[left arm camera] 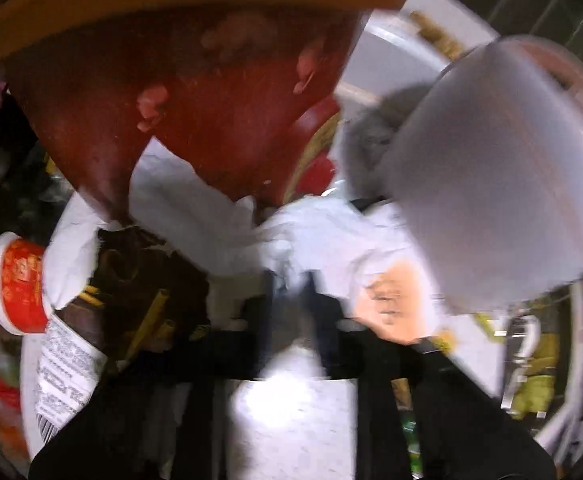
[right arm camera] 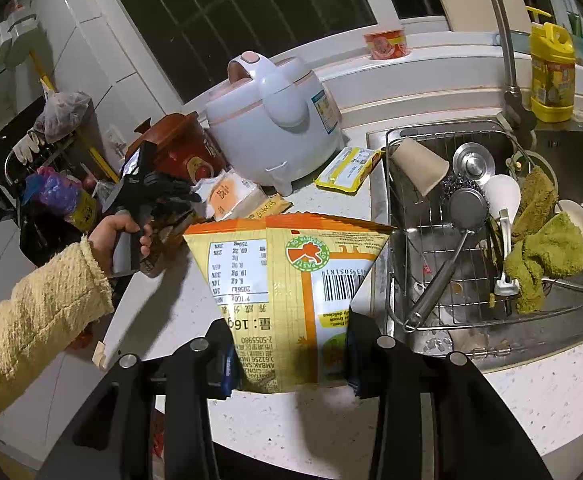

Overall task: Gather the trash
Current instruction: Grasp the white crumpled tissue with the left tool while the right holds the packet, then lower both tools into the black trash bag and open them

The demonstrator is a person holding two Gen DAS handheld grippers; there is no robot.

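In the right wrist view my right gripper (right arm camera: pixel 291 360) is shut on an orange and yellow snack bag (right arm camera: pixel 287 280) and holds it upright above the speckled counter (right arm camera: pixel 531 408). My left gripper (right arm camera: pixel 171 196) shows at the left, hand-held, its fingers over a white and orange packet (right arm camera: pixel 231 196) by the brown pot (right arm camera: pixel 179 144). In the blurred left wrist view my left gripper (left arm camera: pixel 291 280) is closed on crumpled white paper or wrapper (left arm camera: pixel 299 236), just under the brown pot (left arm camera: pixel 211 100) and beside the white rice cooker (left arm camera: pixel 499 168).
A white rice cooker (right arm camera: pixel 275 108) stands at the back. A yellow packet (right arm camera: pixel 349 168) lies beside the sink rack (right arm camera: pixel 491 232), which holds a paper cup (right arm camera: pixel 419 164), utensils and green cloths. A red cup (right arm camera: pixel 385 42) sits on the sill. A yellow bottle (right arm camera: pixel 551 72) stands by the faucet.
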